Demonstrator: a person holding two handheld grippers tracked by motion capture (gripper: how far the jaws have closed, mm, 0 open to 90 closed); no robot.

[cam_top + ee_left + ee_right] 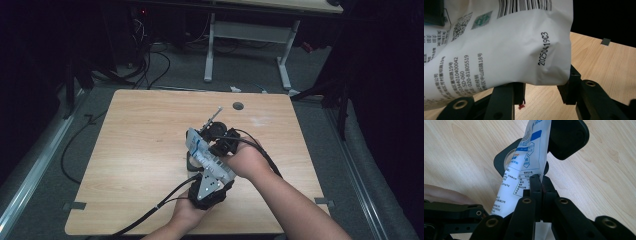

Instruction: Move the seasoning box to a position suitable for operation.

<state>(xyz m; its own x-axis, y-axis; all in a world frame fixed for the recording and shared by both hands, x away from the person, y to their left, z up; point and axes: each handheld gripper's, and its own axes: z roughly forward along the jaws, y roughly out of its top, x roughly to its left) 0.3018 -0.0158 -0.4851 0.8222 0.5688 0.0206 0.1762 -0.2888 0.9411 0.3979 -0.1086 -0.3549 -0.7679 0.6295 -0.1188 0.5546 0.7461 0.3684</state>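
Both grippers hold one white printed plastic pouch with blue labelling and a barcode [206, 159] above the middle of the light wooden tabletop [140, 150], just in front of a black round-bodied device [218, 129] standing there. The right gripper [541, 185] has its jaws pressed together on one thin edge of the pouch, the film pinched flat between them. The left gripper [541, 90] has its jaws part-way apart, bearing on the bulging lower corner of the pouch; I can't quite tell from here how firmly they bite. To do this step well, I'd keep the right pinch firm near the seam, let the left carry the weight, and move both hands together so the film neither twists nor tears. Seen from above, the pouch's long axis runs from the left gripper, nearest the person, away toward the black device, and it seems tilted, with its far end higher.
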